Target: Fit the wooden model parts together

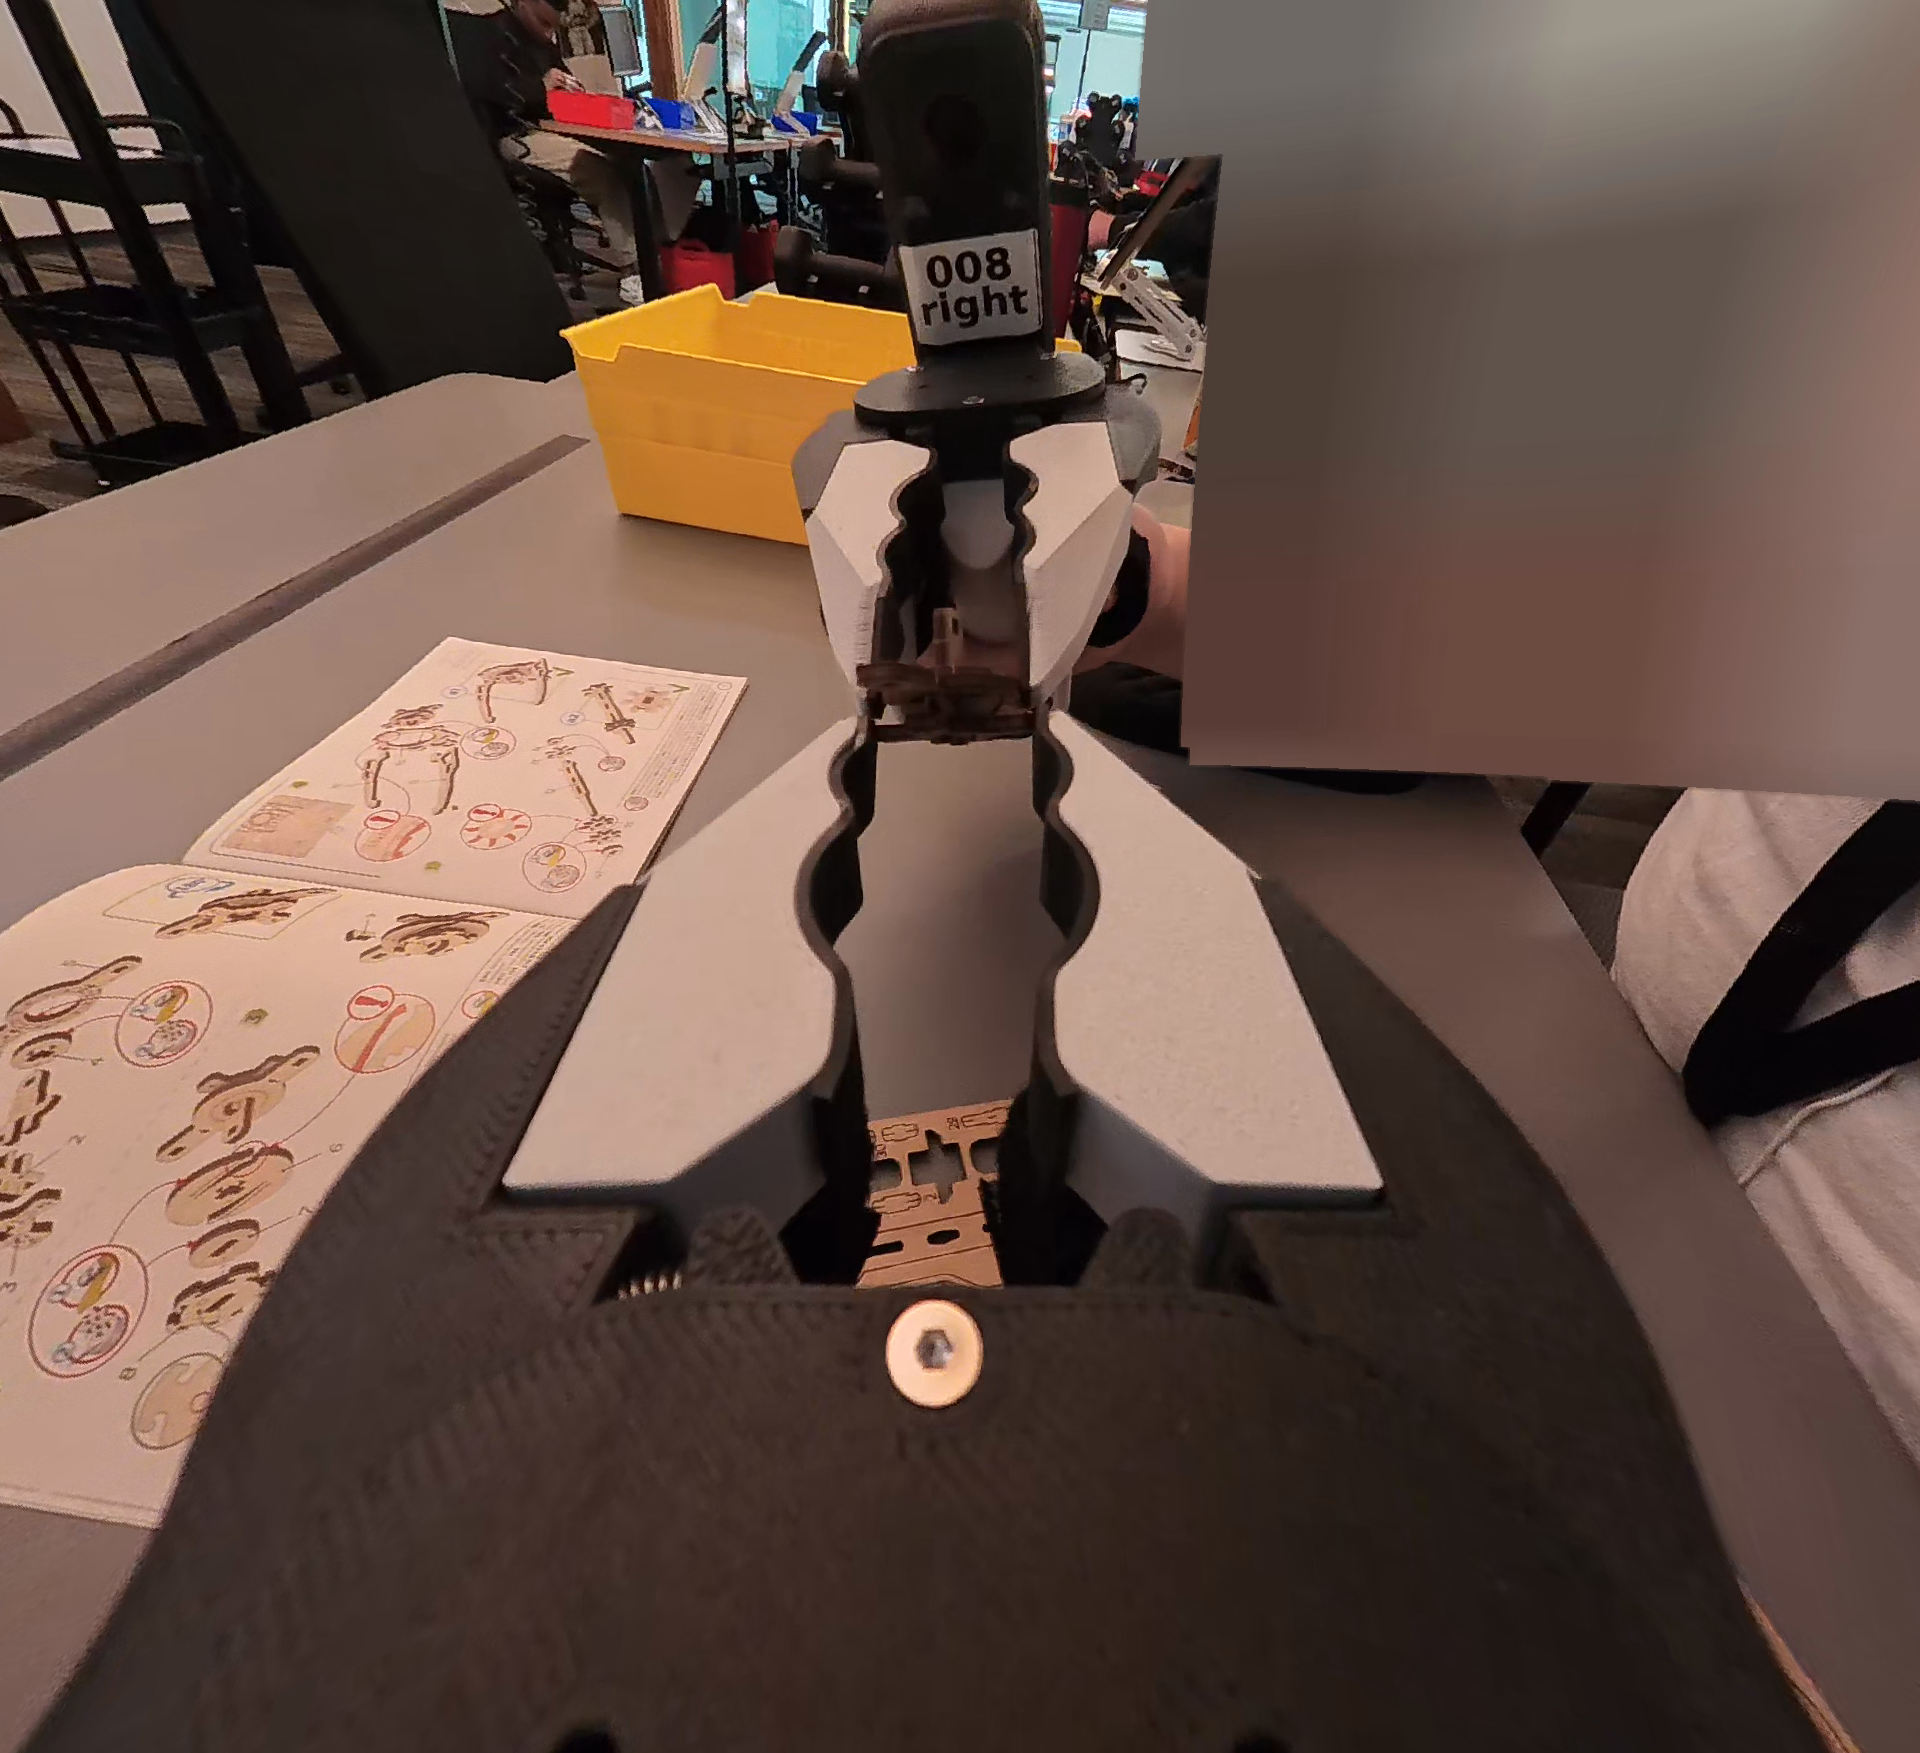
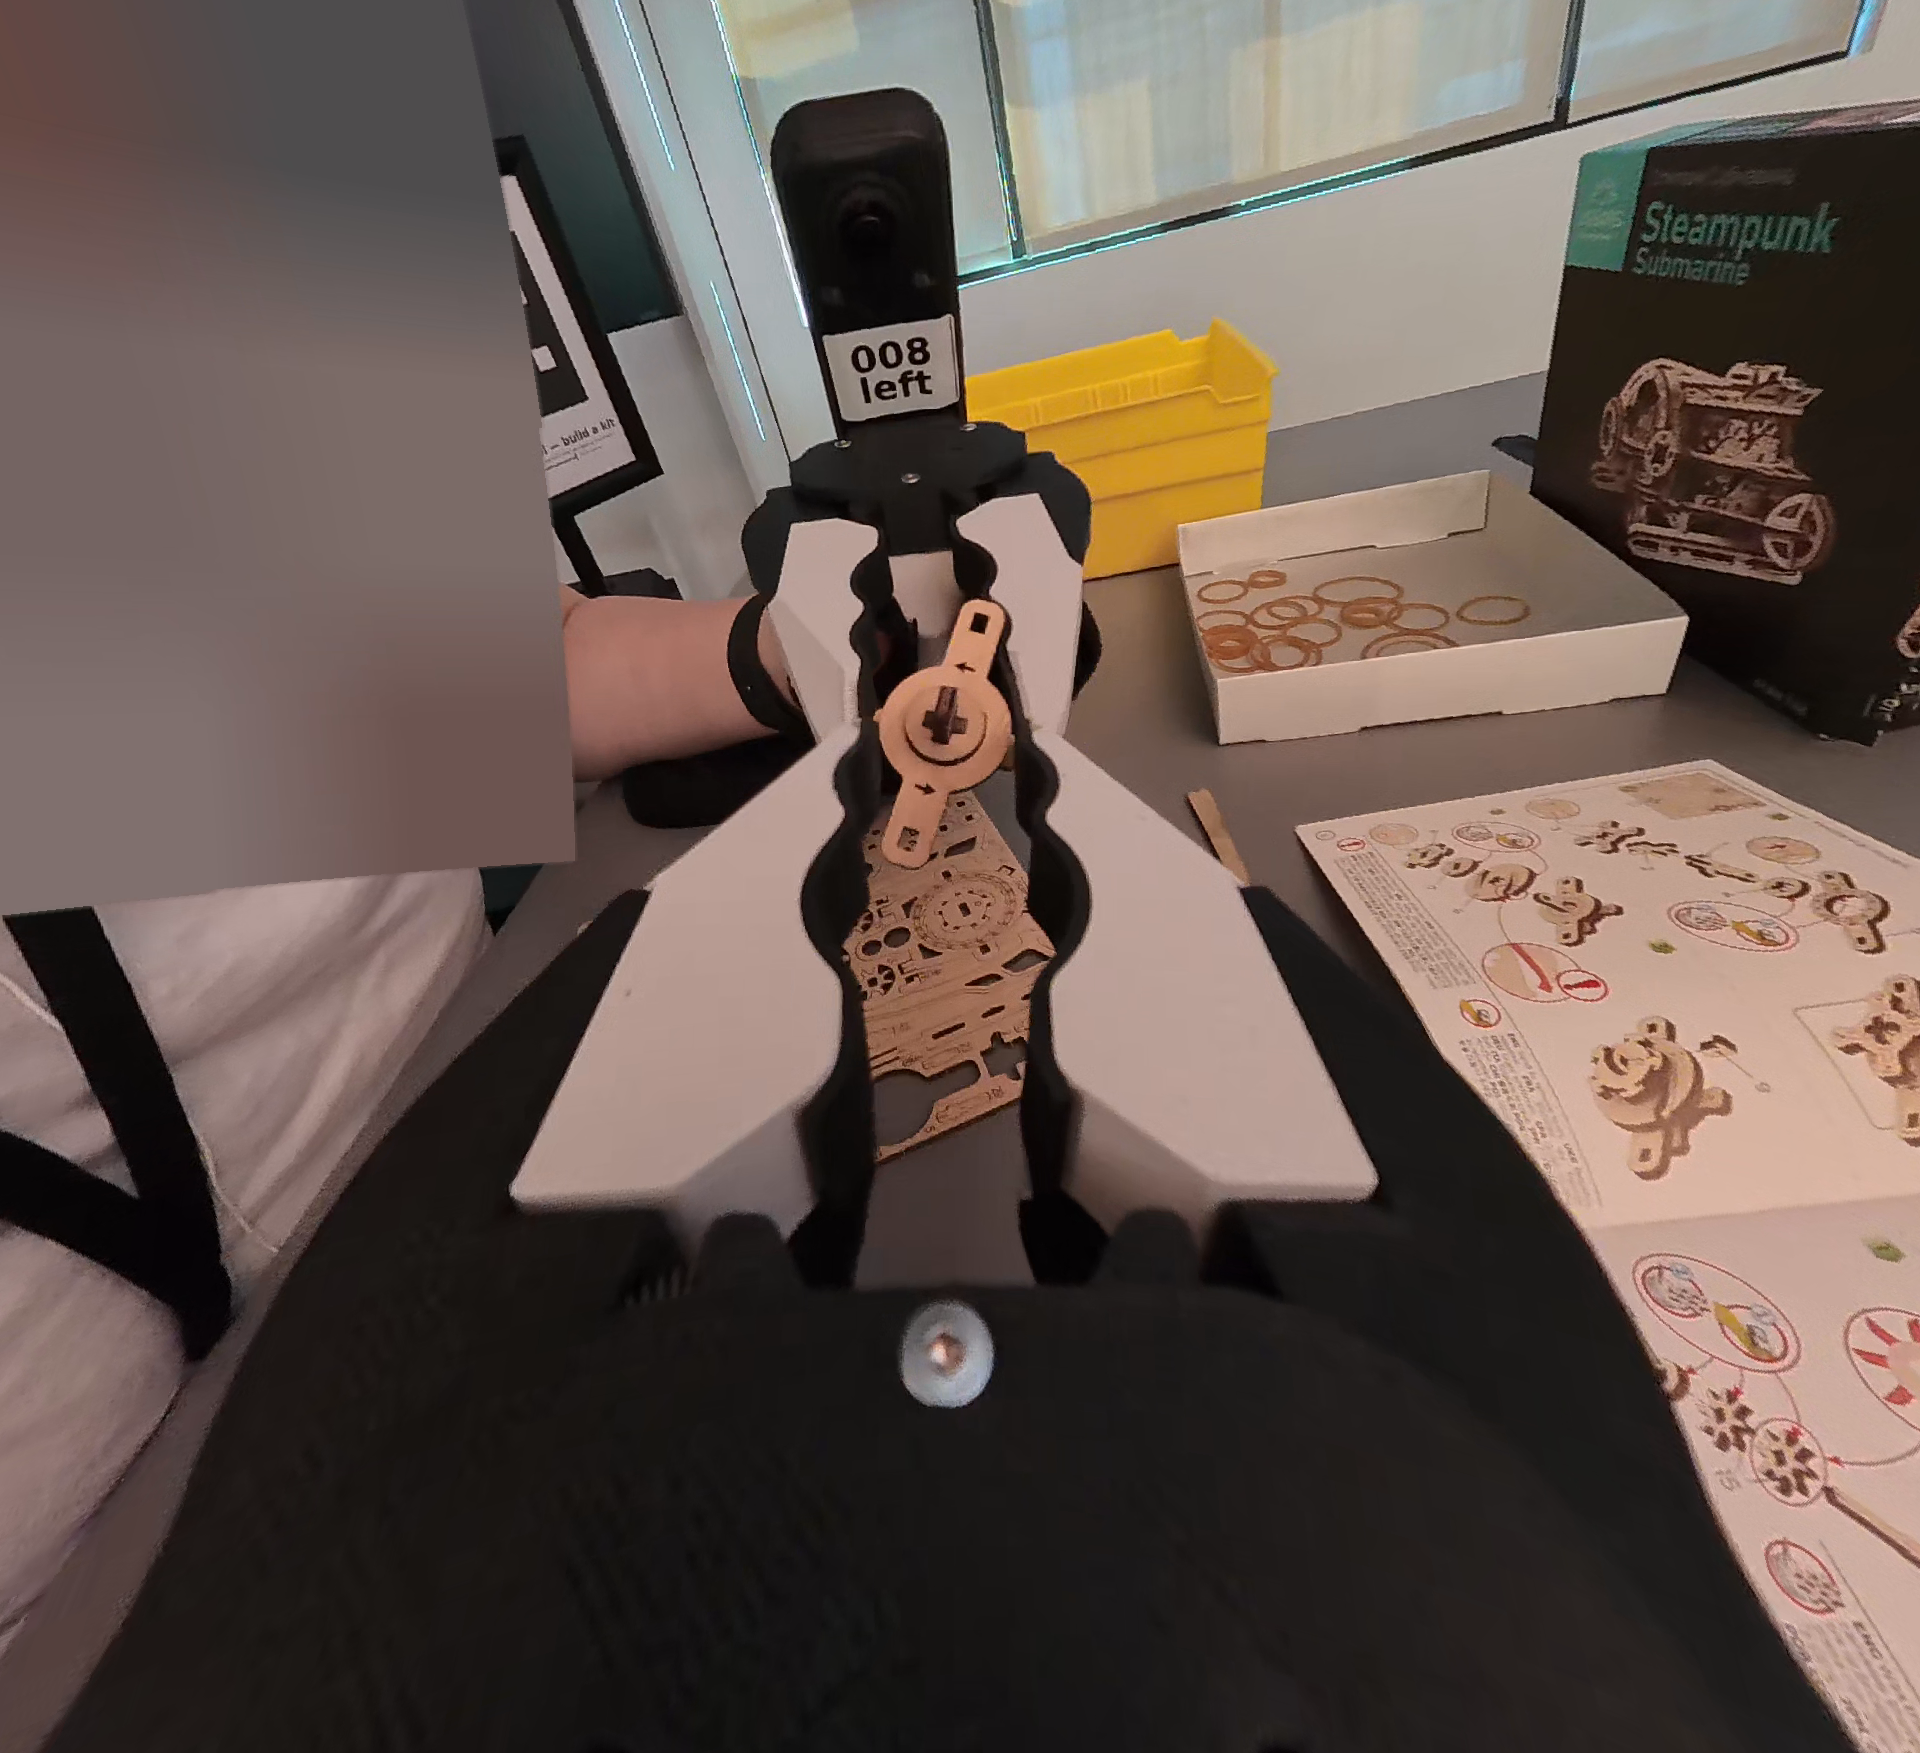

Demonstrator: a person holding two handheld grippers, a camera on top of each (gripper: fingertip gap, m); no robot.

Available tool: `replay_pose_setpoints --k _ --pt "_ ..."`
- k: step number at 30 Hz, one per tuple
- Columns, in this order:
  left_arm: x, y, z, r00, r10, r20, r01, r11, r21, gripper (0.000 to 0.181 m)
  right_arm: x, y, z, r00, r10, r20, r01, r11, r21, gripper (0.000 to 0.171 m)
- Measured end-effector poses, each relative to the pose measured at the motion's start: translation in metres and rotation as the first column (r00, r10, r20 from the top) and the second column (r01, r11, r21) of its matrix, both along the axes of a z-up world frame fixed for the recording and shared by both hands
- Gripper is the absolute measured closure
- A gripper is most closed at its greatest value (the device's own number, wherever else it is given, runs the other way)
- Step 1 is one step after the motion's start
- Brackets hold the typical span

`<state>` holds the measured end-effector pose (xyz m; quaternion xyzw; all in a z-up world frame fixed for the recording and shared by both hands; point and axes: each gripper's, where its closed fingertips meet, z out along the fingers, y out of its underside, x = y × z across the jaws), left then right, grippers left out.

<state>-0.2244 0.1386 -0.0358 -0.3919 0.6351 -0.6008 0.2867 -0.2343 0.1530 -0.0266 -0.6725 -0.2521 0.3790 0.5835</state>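
A small wooden assembly (image 2: 940, 729), a round disc with two flat arms and a cross-shaped peg in its hub, hangs in the air between my two grippers, which face each other tip to tip. My right gripper (image 2: 940, 753) is shut on the disc's edges. My left gripper (image 1: 951, 732) is shut on the same assembly (image 1: 945, 697), seen almost edge-on here with a peg sticking up. The right gripper (image 1: 951, 677) faces me in the left wrist view, and the left gripper (image 2: 928, 654) faces me in the right wrist view.
A laser-cut wooden parts sheet (image 2: 940, 986) lies on the grey table below the grippers. Open instruction pages (image 1: 457, 768) (image 2: 1621, 997), a yellow bin (image 2: 1132, 456) (image 1: 717, 425), a white tray (image 2: 1455, 701) of rings and the black kit box (image 2: 1725, 415) lie around. A person's body is close by. Both grippers' tips are close together, under 4 cm apart.
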Motion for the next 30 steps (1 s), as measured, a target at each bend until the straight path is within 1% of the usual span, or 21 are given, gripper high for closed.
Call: replay_pose_setpoints --k 3,5,8,10,17,23,30 --pt "0.001 0.001 -0.001 1.000 0.010 -0.004 -0.010 1.000 0.011 0.153 0.001 0.001 -0.001 1.000 -0.005 0.002 0.005 1.000 -0.004 0.146" --pt "0.002 0.005 -0.004 0.999 0.034 -0.013 -0.033 0.999 0.035 0.153 0.002 0.002 0.002 1.000 -0.016 -0.010 0.016 1.000 0.004 0.137" --pt "0.004 0.005 -0.011 0.998 0.044 -0.034 -0.042 0.997 0.069 0.153 0.002 0.002 0.009 0.999 -0.022 -0.048 0.024 0.999 0.024 0.134" --pt "0.004 0.002 -0.014 0.998 0.035 -0.050 -0.031 0.997 0.073 0.153 0.000 0.003 0.007 0.999 -0.028 -0.032 0.029 0.999 0.025 0.132" --pt "0.005 -0.004 -0.023 0.996 0.024 -0.084 -0.015 0.994 0.111 0.153 -0.015 0.000 -0.003 0.999 0.019 0.039 -0.020 1.000 0.019 0.131" --pt "0.005 -0.005 -0.024 0.995 0.016 -0.093 -0.006 0.994 0.109 0.153 -0.019 -0.006 0.004 0.999 0.052 0.018 -0.052 0.997 0.051 0.134" --pt "0.006 0.000 -0.022 0.996 0.039 -0.084 -0.030 0.994 0.102 0.153 -0.021 -0.013 0.006 0.996 0.086 0.035 -0.088 0.993 0.077 0.141"
